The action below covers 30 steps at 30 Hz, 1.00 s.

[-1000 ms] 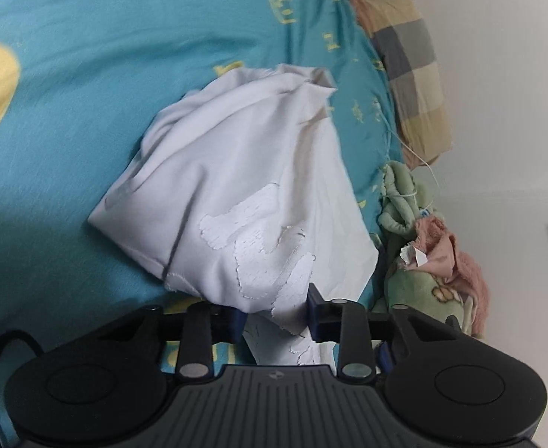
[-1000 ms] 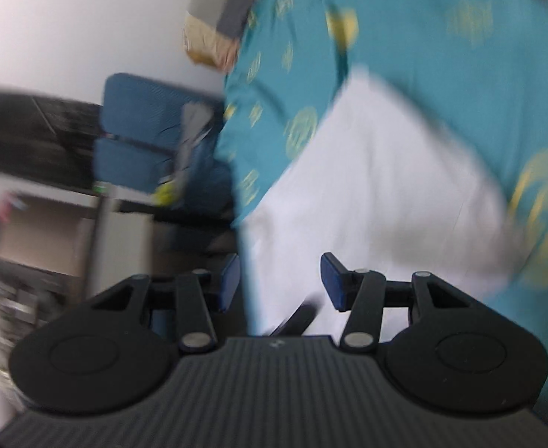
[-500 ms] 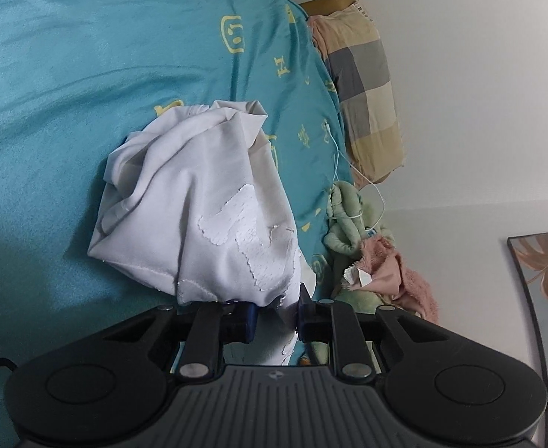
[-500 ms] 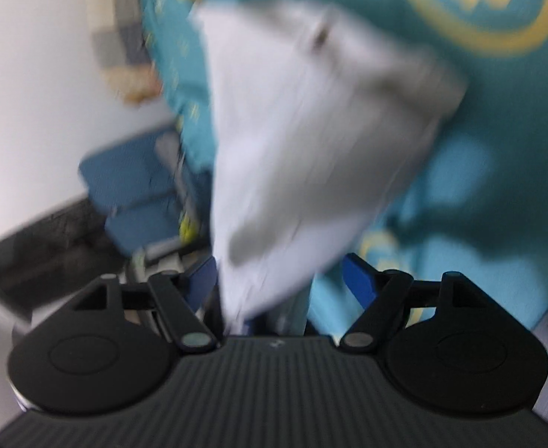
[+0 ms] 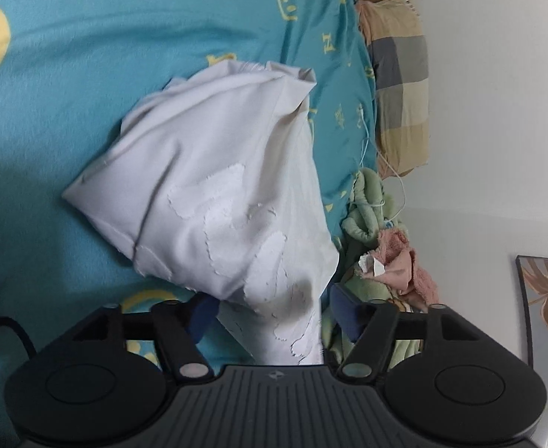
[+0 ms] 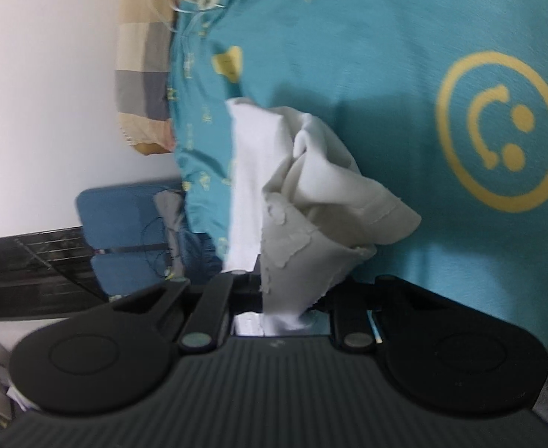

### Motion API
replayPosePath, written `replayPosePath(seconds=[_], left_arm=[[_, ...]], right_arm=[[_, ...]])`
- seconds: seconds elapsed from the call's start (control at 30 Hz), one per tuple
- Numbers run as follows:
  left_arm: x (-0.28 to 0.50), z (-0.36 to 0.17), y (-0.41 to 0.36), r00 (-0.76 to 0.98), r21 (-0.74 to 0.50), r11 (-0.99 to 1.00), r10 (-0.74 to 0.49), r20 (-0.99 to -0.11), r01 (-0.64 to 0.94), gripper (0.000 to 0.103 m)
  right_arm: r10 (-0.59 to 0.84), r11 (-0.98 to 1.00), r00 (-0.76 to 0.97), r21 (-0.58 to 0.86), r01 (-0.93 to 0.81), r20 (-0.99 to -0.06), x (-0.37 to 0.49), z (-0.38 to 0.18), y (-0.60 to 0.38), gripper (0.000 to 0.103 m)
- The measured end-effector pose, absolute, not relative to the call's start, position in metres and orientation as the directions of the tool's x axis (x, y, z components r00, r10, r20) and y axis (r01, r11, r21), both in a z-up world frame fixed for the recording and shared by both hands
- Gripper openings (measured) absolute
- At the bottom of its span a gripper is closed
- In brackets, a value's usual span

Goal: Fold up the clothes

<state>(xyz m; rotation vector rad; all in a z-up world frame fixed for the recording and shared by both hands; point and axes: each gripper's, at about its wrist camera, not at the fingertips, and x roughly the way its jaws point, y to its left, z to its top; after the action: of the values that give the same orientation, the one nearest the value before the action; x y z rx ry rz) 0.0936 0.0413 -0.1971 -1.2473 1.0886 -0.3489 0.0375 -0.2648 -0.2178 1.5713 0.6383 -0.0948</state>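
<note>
- left wrist view: the left gripper (image 5: 272, 317) is seen with jaws just opened wide; the white shirt (image 5: 214, 201) passes between them, not pinched. the shirt is bunched on the teal bedspread (image 5: 106, 56), near the bed's right edge, where a checked pillow (image 5: 400, 74) and green plush toy (image 5: 367, 216) lie.
- right wrist view: the right gripper (image 6: 292, 295) is seen with jaws just closed narrowly on a shirt (image 6: 311, 194) fold, the rest draped on the bedspread (image 6: 385, 56).
</note>
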Motion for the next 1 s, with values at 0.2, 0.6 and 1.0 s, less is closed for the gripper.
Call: replayPosePath(seconds=[0.2,0.6,1.0], left_arm=[[0.086,-0.203,0.049,0.521,-0.880,0.331,-0.712,-0.470,-0.342,0.068],[0.073,-0.118,-0.022,0.510,-0.910,0.359,-0.754,-0.415,-0.209,0.033],[0.132,0.091,-0.315,0.311,-0.981,0.188,-0.936,-0.162,0.056,0.031]], right_arm=[[0.363,0.030,0.854,0.921,0.388,-0.372,0.020,-0.193,-0.270,0.015],[0.283,0.024,0.907,0.947,0.320,-0.313,-0.053,-0.127,-0.337,0.016],[-0.025,0.342,0.977,0.916,0.207,-0.212,-0.110,0.102,-0.570,0.016]])
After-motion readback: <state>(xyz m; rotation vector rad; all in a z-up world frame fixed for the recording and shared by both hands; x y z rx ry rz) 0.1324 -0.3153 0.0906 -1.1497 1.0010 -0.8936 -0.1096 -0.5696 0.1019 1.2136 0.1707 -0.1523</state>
